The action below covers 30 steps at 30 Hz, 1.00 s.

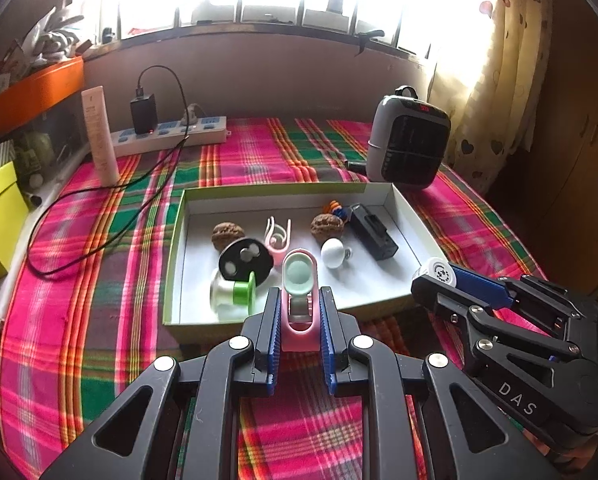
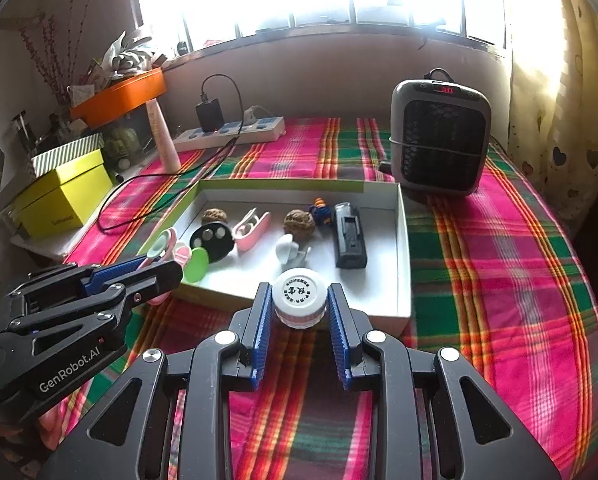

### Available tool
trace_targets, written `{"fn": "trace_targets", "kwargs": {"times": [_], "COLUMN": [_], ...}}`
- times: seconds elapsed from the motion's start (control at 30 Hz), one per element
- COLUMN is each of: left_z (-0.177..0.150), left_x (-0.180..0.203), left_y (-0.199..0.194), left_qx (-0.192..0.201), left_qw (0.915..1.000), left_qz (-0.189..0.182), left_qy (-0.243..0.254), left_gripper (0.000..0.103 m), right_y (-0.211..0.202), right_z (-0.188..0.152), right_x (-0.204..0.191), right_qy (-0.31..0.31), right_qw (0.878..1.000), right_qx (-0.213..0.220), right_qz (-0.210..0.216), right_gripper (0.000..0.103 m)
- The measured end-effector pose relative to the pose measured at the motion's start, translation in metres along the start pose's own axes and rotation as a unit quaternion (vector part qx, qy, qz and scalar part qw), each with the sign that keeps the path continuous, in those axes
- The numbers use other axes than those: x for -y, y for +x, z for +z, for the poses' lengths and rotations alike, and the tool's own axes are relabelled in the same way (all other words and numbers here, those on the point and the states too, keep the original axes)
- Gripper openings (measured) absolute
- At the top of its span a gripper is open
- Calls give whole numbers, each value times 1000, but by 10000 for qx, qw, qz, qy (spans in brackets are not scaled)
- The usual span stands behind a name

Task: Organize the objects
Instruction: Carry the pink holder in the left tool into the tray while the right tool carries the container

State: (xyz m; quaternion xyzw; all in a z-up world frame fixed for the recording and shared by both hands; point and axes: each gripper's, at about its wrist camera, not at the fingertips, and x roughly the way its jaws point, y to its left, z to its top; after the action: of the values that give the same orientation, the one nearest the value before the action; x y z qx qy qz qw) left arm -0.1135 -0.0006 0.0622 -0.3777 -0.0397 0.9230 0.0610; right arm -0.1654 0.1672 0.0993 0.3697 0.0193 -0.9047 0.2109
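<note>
My left gripper (image 1: 299,294) is shut on a pink clip with a mint-green pad (image 1: 299,276), held over the near edge of a shallow white tray with a green rim (image 1: 175,240). My right gripper (image 2: 299,290) is shut on a small white round jar with a printed lid (image 2: 299,292), just above the tray's near wall (image 2: 403,248). Each view shows the other gripper beside it: the right gripper (image 1: 435,276) with the jar, the left gripper (image 2: 163,266) with the clip (image 2: 161,246). Inside the tray lie two walnuts (image 1: 227,234), another pink clip (image 1: 277,240), a black disc (image 1: 245,264), a green-capped spool (image 1: 235,292), a white knob (image 1: 333,252) and a black block (image 1: 373,232).
A grey heater (image 2: 441,136) stands behind the tray's right corner. A power strip (image 1: 171,134) with a black charger and a trailing cable (image 1: 111,188) lies at the back left, by a white tube (image 1: 99,136). A yellow box (image 2: 67,192) sits off the left edge of the plaid cloth.
</note>
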Motion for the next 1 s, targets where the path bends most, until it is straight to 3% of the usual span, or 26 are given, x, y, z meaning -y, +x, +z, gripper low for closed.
{"fn": "trace_targets", "kwargs": {"times": [0.47,1.0], "left_z": [17,25], "left_x": [-2,-4], "left_y": [25,55], "left_qx": [-75,-284], "left_qw": [10000,9996], "left_qz": [17,-30], "left_qy": [15,-31], "left_gripper": [16,16], "right_y": [20,52], "right_z": [16,28], "right_x": [15,25], "right_qy": [34,-4], "right_qw": [10000,9989], "right_qx": [-76,-444], "right_qz": [-16,122], "right_gripper": [29,29]}}
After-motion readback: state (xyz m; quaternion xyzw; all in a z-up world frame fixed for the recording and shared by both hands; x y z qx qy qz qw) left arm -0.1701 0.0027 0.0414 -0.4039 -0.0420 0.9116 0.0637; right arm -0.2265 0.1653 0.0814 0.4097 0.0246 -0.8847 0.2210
